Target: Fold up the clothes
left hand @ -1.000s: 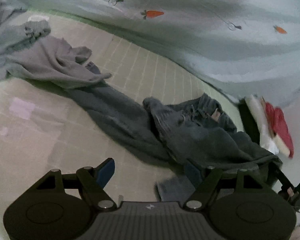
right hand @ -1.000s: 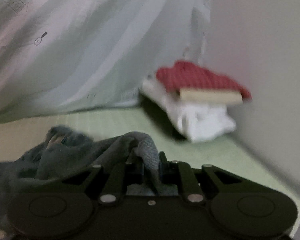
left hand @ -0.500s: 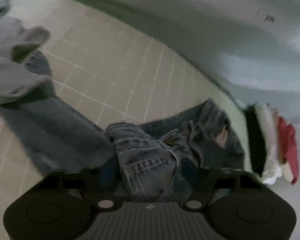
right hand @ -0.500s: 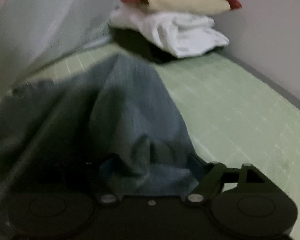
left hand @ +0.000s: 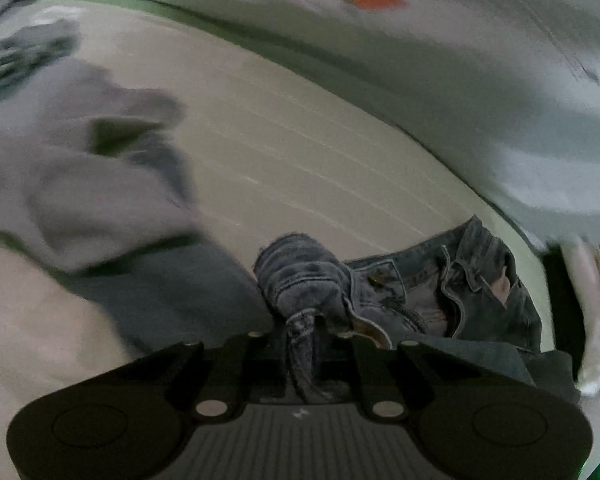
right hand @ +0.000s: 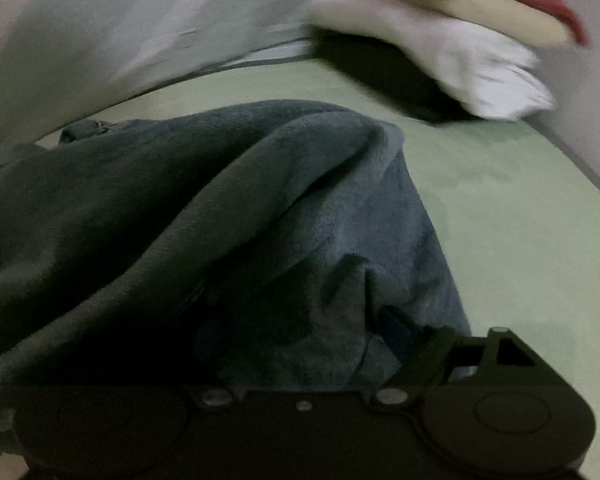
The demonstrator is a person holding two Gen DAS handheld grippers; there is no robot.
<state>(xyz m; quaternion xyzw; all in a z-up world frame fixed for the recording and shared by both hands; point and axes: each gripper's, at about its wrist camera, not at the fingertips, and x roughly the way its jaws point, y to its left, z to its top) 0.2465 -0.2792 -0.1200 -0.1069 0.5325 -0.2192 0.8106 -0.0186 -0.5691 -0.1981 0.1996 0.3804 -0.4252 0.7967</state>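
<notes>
My left gripper point(left hand: 302, 334) is clenched on a bunched hem of the jeans point(left hand: 440, 292), whose waistband lies just right of it, toward the folded stack point(left hand: 588, 312). My right gripper point(right hand: 300, 352) is buried under denim; whether it grips, I cannot tell.

Counts: two grippers, one pair of jeans, one grey garment, one folded stack showing.

One left gripper point(left hand: 302, 344) and one right gripper point(right hand: 300, 344) are showing, one per wrist view; one pair of jeans point(left hand: 440, 292) is lying on one green mat point(right hand: 500, 184); one grey garment point(left hand: 84, 200) is sitting blurred at left; one folded stack point(right hand: 460, 40) is showing four layers: one red, one cream, one white, one dark.
</notes>
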